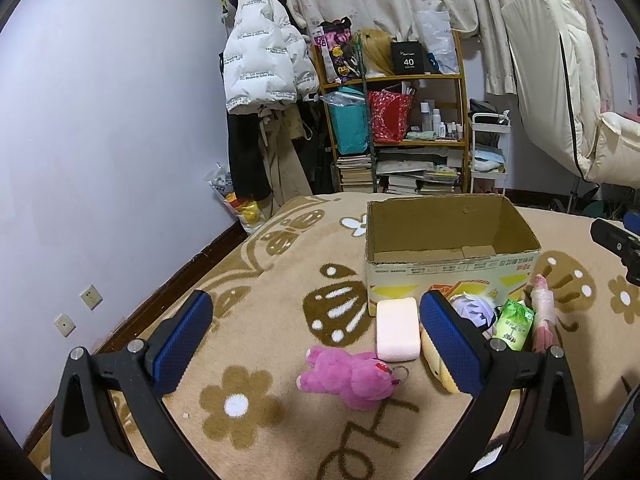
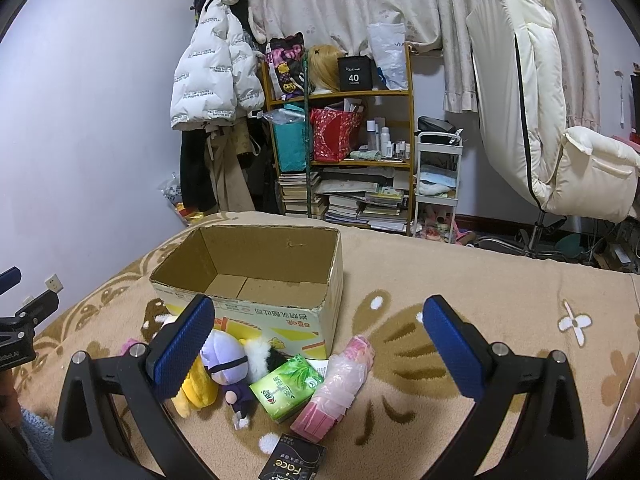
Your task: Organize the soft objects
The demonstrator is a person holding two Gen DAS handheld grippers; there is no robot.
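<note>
Over the blanket (image 1: 280,280): both tongs hang above it, level, aimed at the box (image 1: 448,256).
Left gripper (image 1: 316,344): jaws spread wide, gripping nothing, touching nothing.
Between its fingers: pink bear (image 1: 348,376), with the pink sponge (image 1: 397,328) just beyond.
Right gripper (image 2: 318,344): jaws wide apart too, empty.
Between its fingers: purple doll (image 2: 226,360), green tissues (image 2: 286,386), pink roll (image 2: 340,384), all before the box.

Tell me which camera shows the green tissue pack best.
The right wrist view: the green tissue pack lies whole and unblocked between the purple doll and the pink roll. The left wrist view shows only part of it, small, behind the left gripper's finger.
</note>
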